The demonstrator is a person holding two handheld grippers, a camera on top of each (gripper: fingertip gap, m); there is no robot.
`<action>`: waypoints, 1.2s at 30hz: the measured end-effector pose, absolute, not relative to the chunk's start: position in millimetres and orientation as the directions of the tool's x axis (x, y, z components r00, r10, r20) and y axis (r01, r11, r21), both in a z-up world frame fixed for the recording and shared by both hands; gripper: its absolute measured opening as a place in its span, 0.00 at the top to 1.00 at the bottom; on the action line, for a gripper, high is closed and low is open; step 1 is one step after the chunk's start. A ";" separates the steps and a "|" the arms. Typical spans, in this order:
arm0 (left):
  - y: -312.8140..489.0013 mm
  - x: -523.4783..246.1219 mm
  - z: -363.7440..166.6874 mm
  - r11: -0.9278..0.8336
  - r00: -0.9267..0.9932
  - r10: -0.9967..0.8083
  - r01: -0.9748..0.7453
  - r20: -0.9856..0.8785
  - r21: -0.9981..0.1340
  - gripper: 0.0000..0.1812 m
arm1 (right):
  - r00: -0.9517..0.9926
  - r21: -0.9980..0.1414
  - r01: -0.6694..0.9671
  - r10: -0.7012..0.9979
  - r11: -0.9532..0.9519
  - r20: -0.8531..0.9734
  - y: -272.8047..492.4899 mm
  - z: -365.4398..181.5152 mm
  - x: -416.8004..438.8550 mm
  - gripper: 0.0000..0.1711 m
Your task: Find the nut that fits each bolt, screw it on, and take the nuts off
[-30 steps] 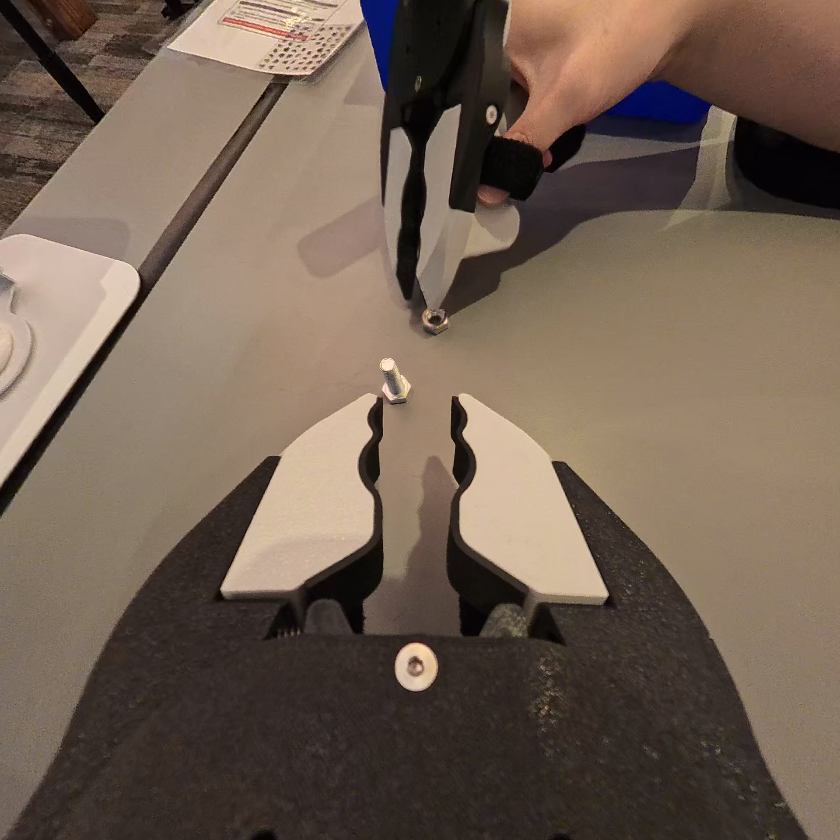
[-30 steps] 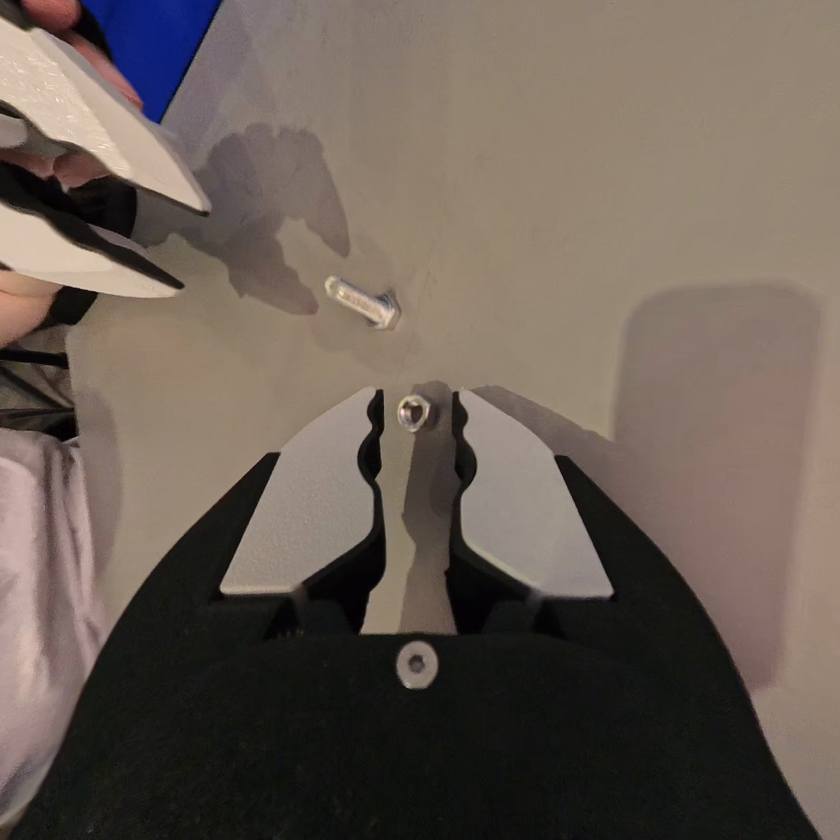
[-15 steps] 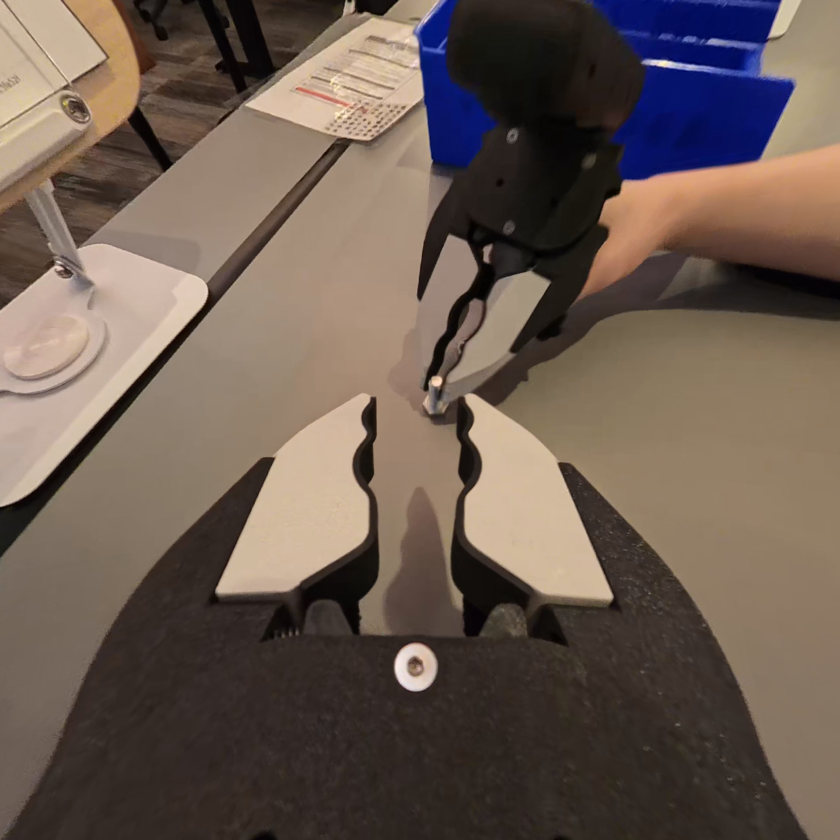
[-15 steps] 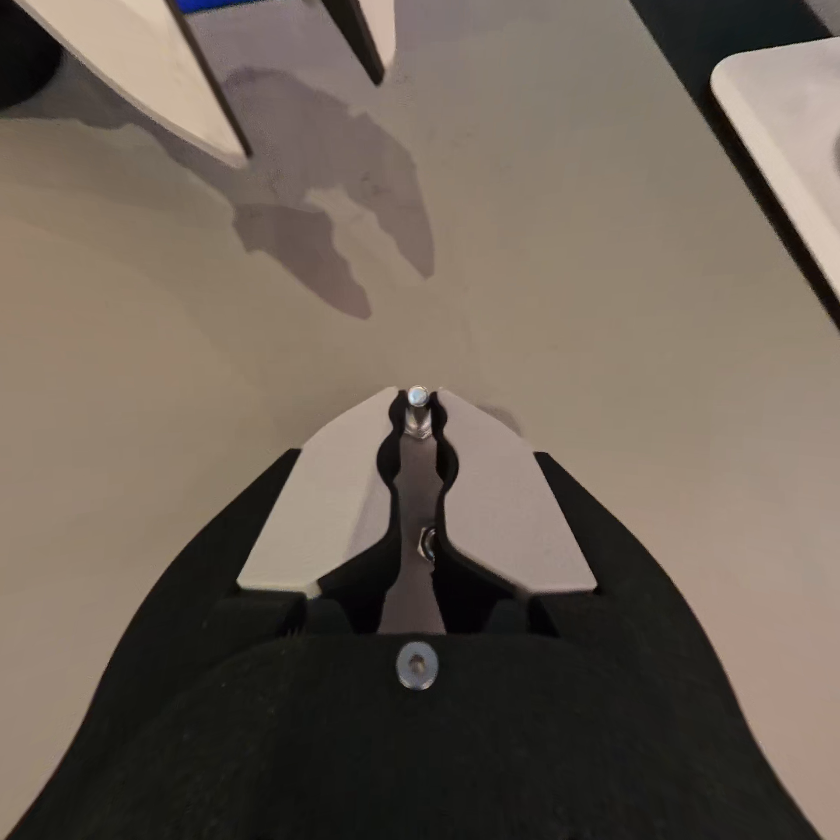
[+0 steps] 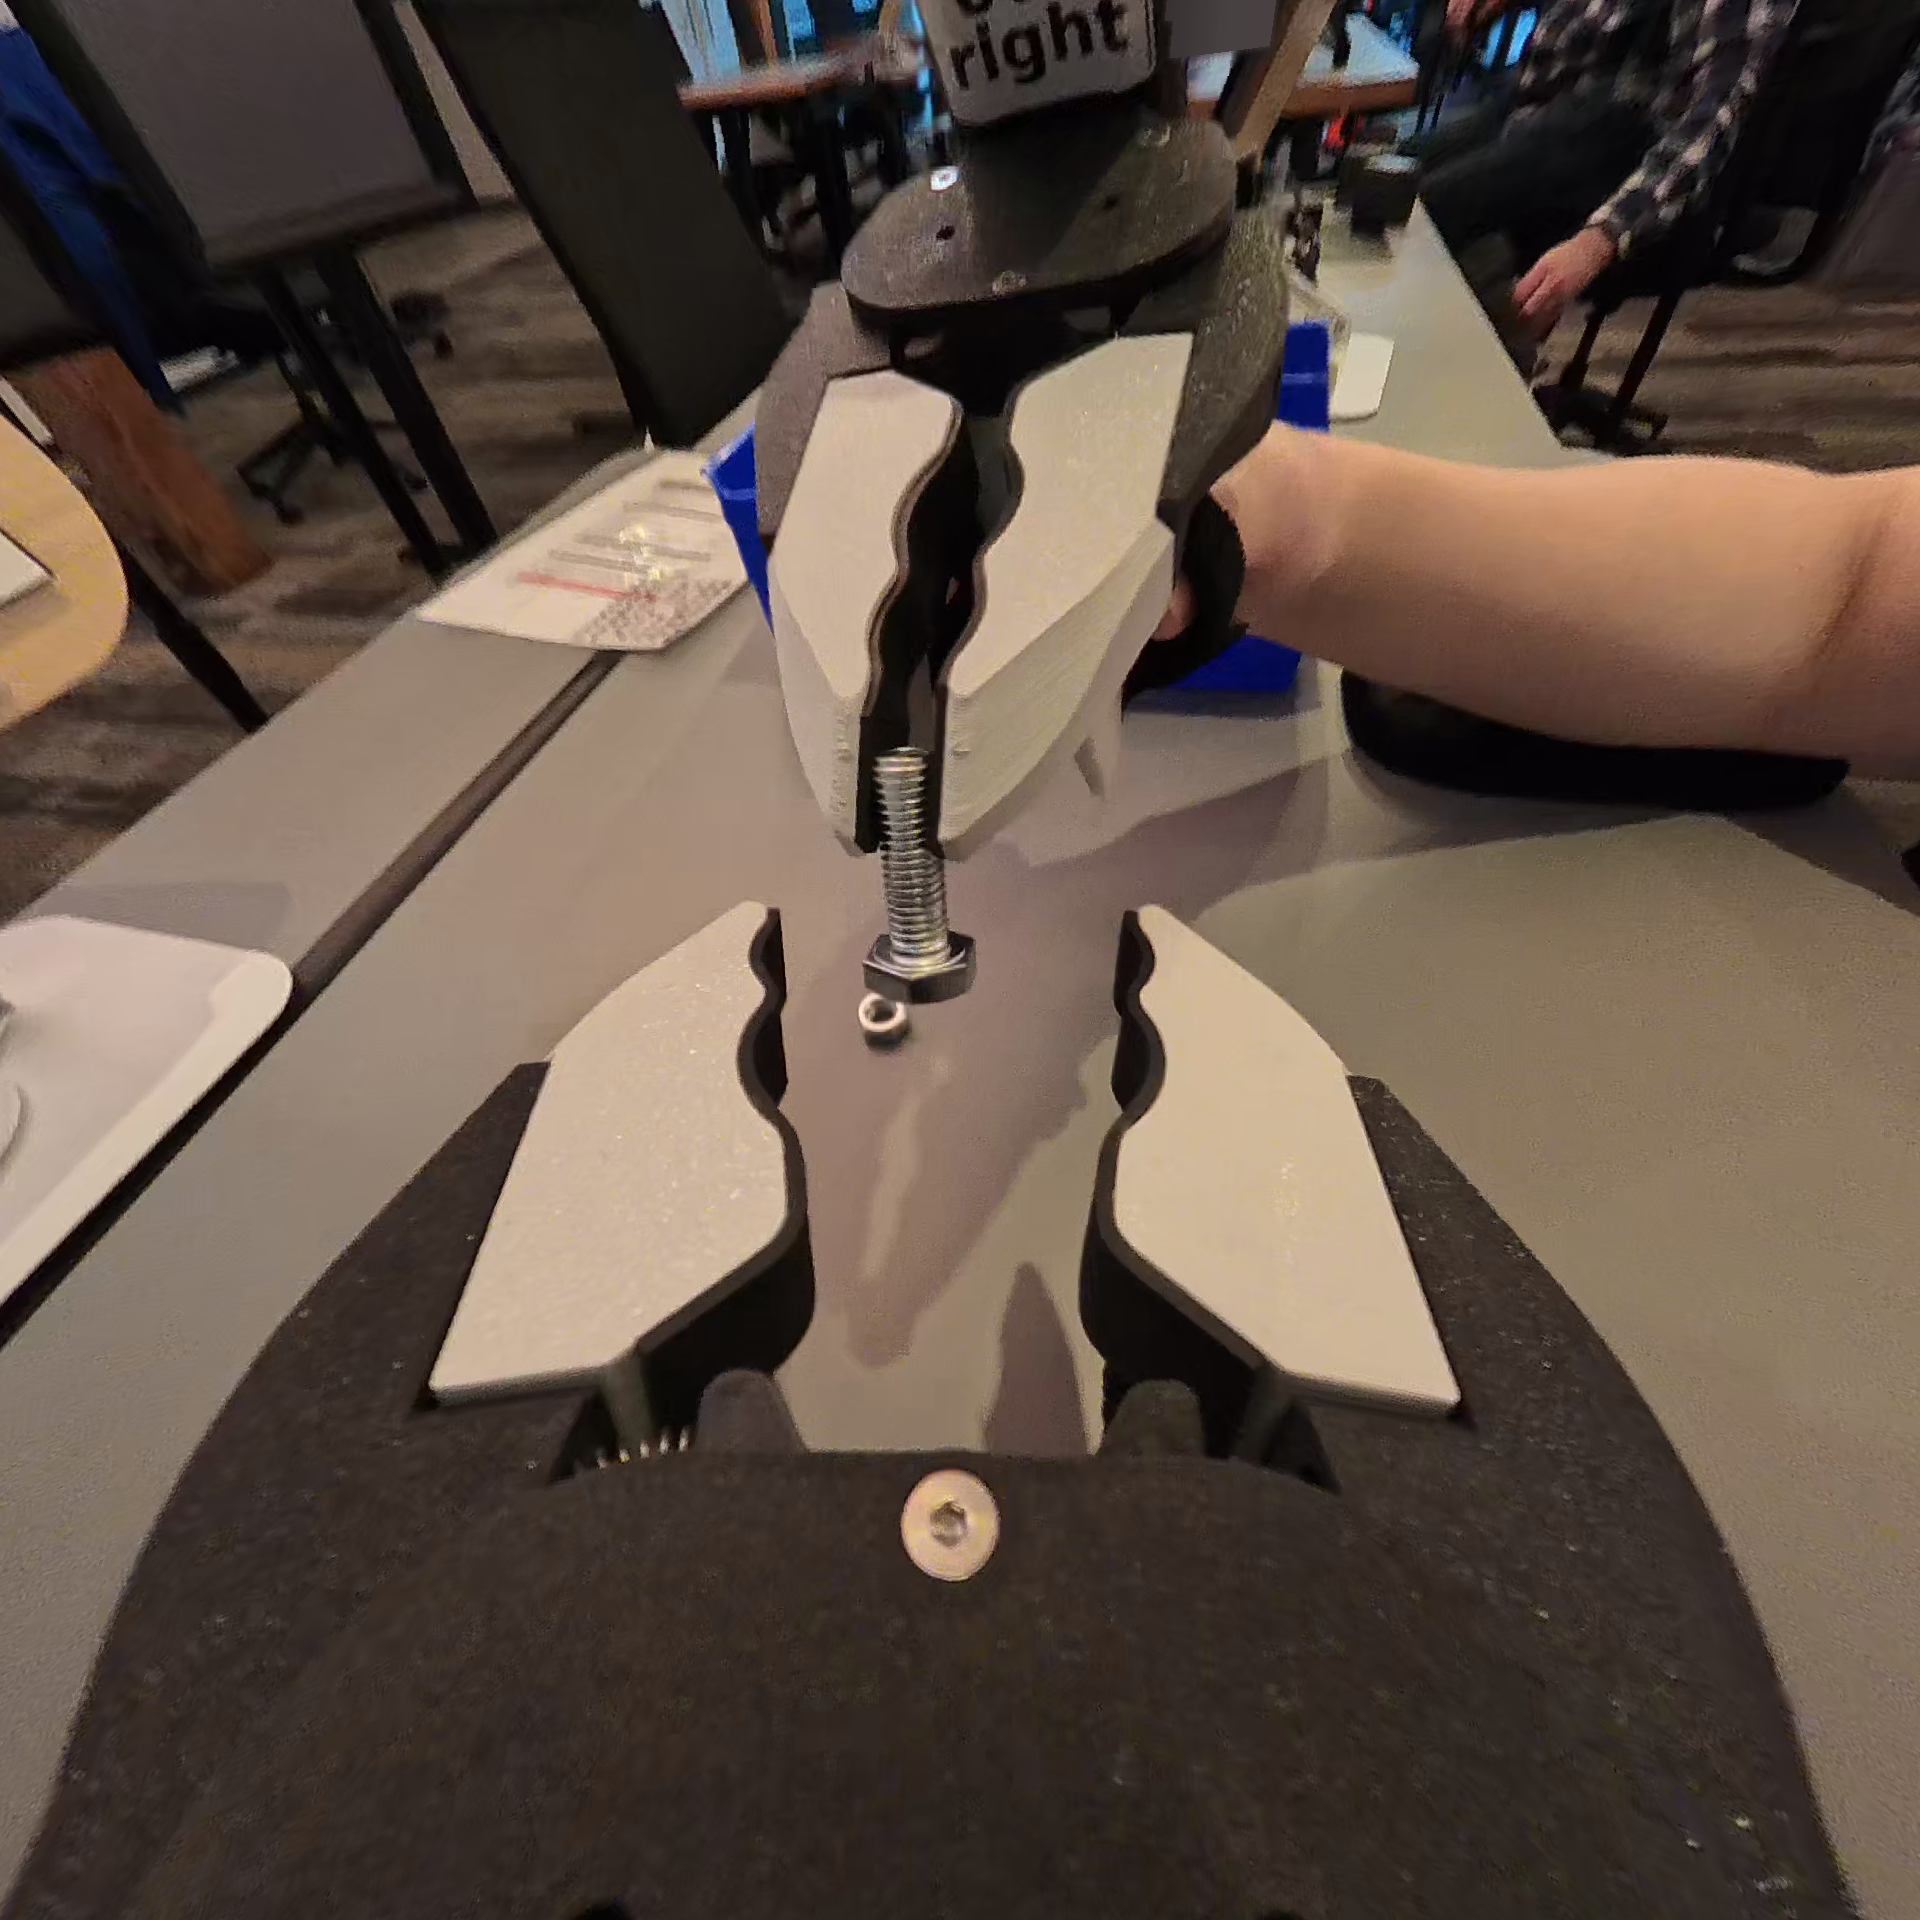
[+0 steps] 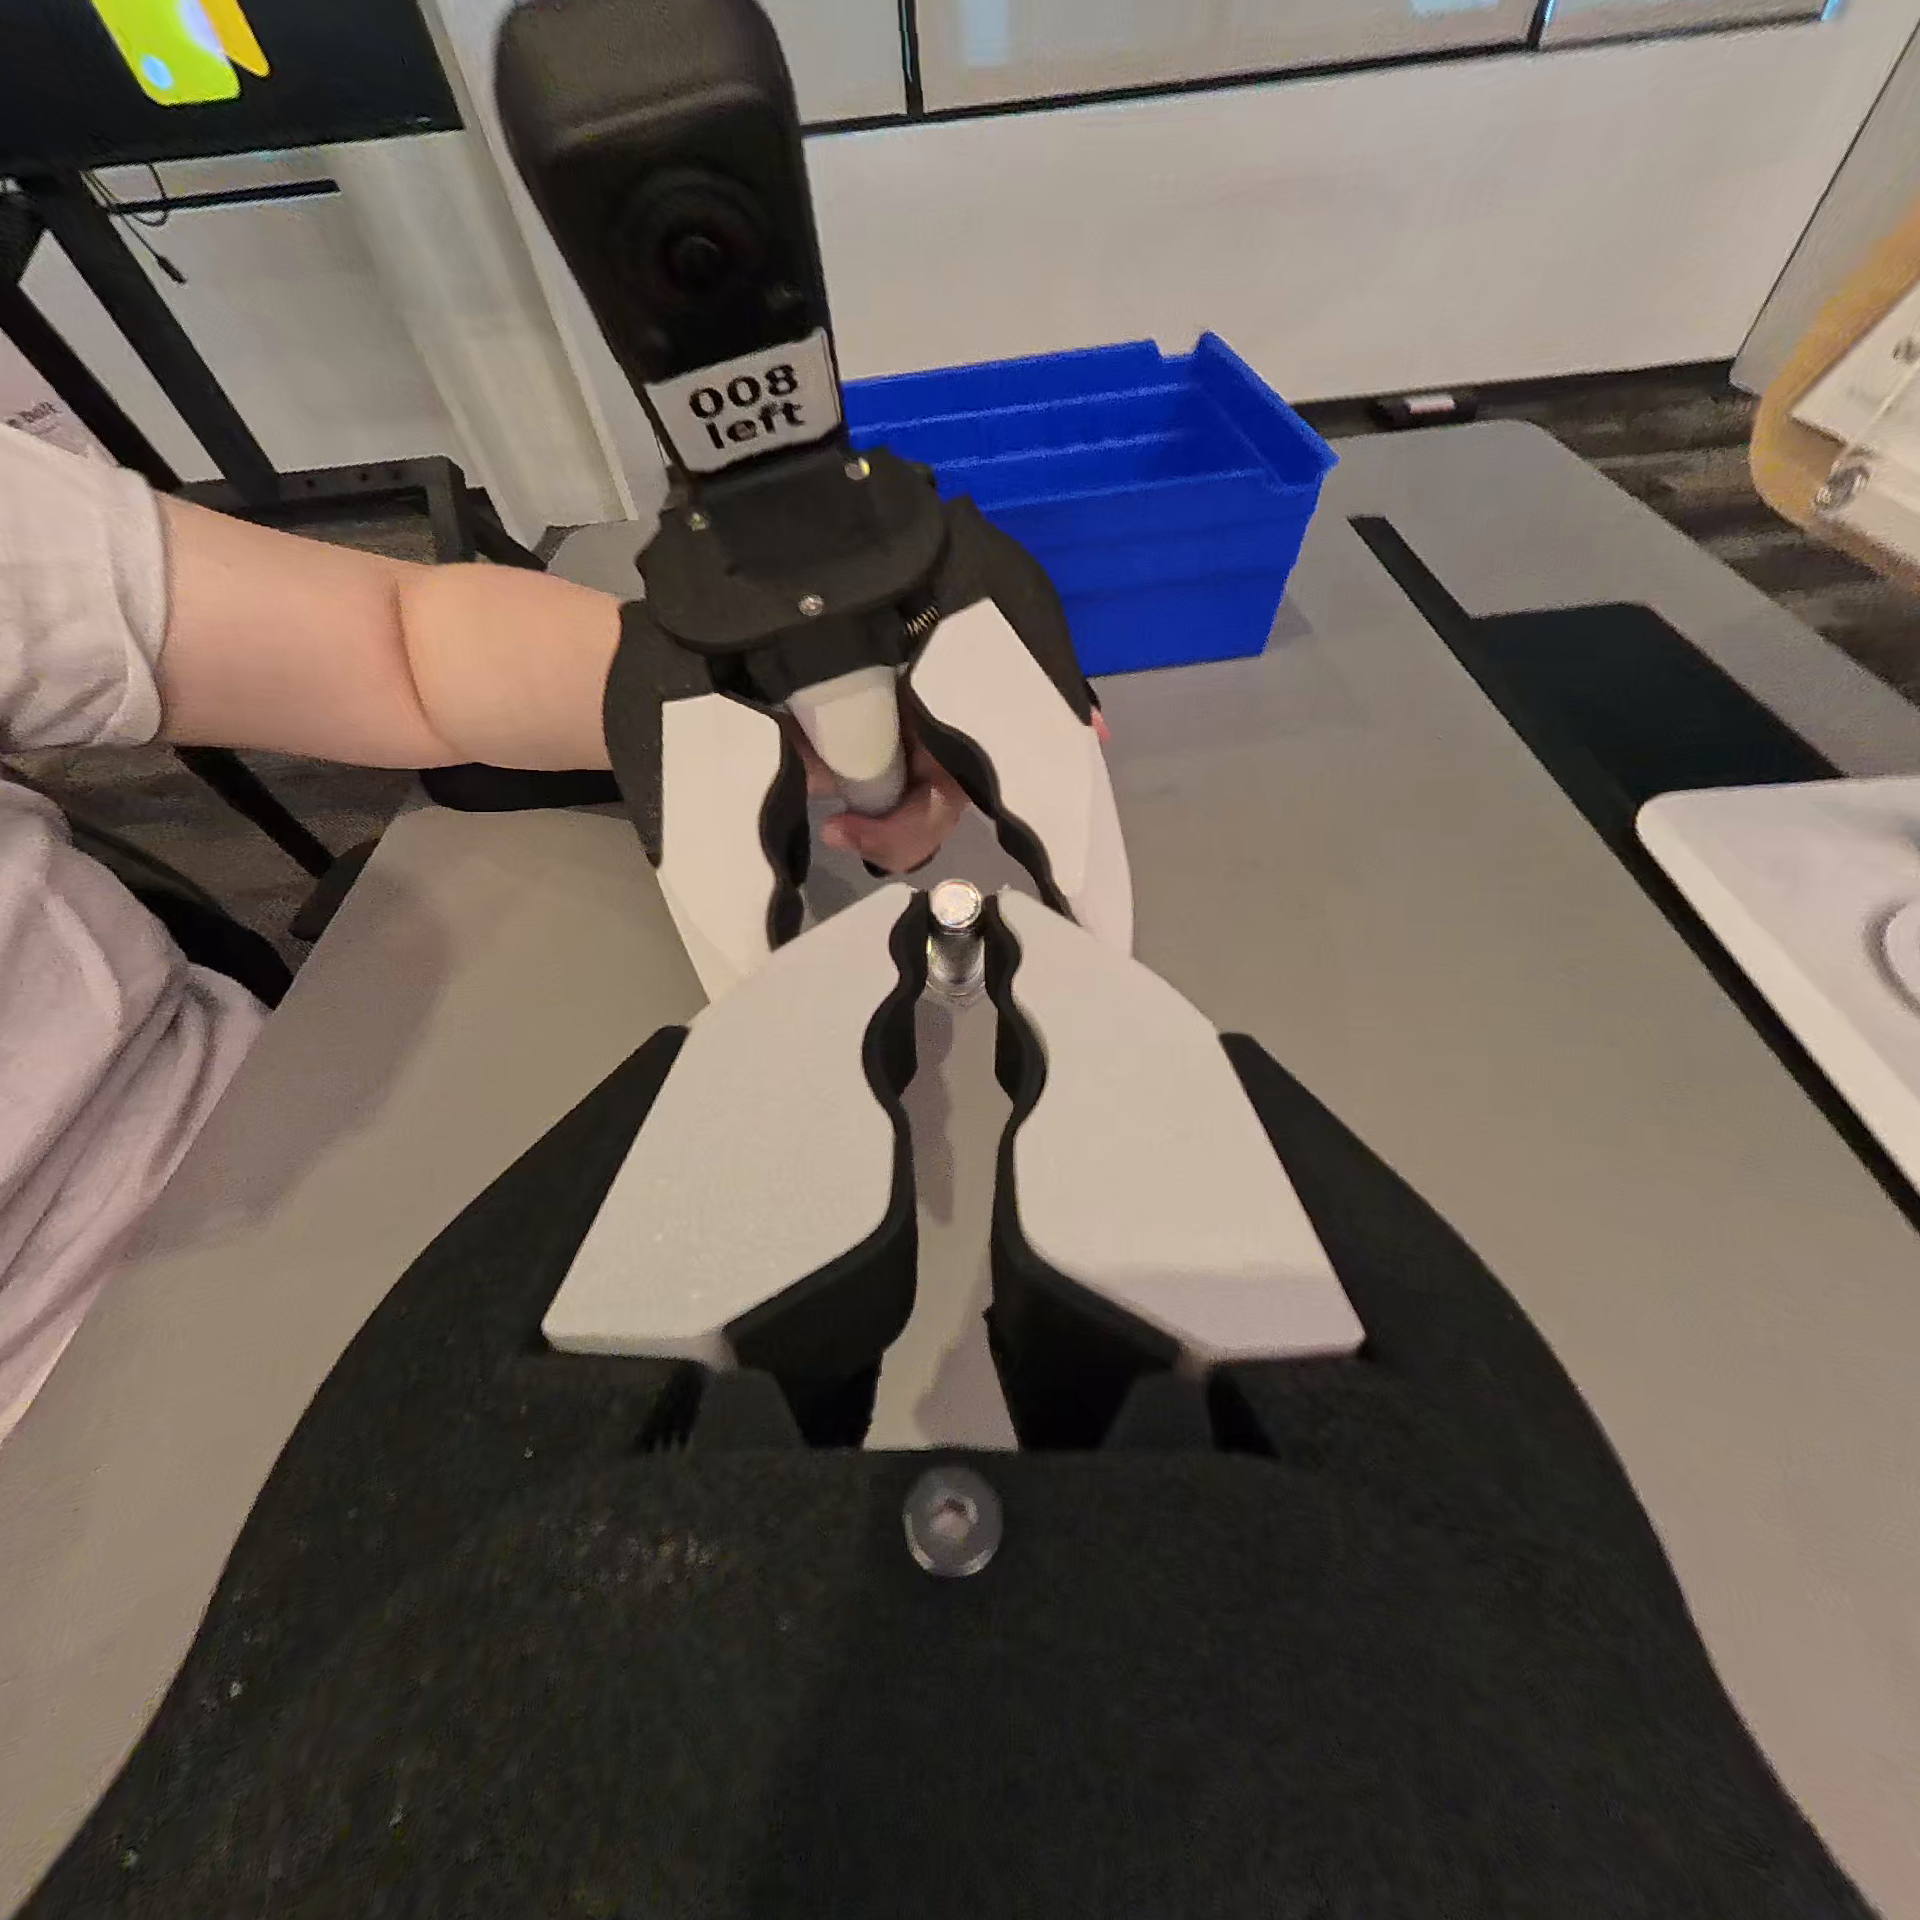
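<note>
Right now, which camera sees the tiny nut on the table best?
The left wrist view. The nut lies in plain sight on the grey table, just below the head of the bolt held by the right gripper. In the right wrist view, I cannot see the nut.

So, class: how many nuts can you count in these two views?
1. The nut lies loose on the grey table, just below the head of the bolt held by the right gripper. The blue bin may hide more.
</note>
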State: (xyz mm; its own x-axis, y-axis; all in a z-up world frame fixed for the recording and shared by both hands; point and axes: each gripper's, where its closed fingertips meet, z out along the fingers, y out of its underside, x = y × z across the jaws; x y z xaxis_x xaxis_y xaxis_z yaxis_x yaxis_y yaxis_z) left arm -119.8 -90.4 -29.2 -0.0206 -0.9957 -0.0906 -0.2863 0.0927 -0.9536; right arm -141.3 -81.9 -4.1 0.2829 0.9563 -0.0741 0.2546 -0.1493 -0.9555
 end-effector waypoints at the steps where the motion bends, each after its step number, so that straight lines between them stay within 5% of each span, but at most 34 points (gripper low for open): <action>1: -90.8 -119.2 -26.3 0.099 -0.012 -0.995 -0.264 -0.100 -0.959 0.66 | 0.277 -0.957 0.257 0.959 -0.136 -0.062 -84.5 -1.3 -142.7 0.95; 11: -92.4 -118.7 -33.5 0.091 -0.028 -0.996 -0.277 -0.087 -0.956 0.79 | 0.280 -0.908 0.417 0.955 -0.033 0.094 -93.0 -9.9 -153.6 0.95; 36: -95.1 -116.5 -34.4 0.117 -0.024 -0.993 -0.267 -0.115 -0.956 0.91 | 0.280 -0.921 0.390 0.955 -0.025 0.093 -93.6 -2.9 -151.9 0.95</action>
State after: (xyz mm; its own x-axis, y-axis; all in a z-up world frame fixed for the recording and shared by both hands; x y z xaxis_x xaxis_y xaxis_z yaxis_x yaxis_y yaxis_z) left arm -116.5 -95.1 -34.4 -0.0238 -0.9931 -0.1148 -0.2673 0.1169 -0.9565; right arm -151.9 -93.6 -2.9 0.2801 0.9554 0.0931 0.3898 -0.0246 -0.9206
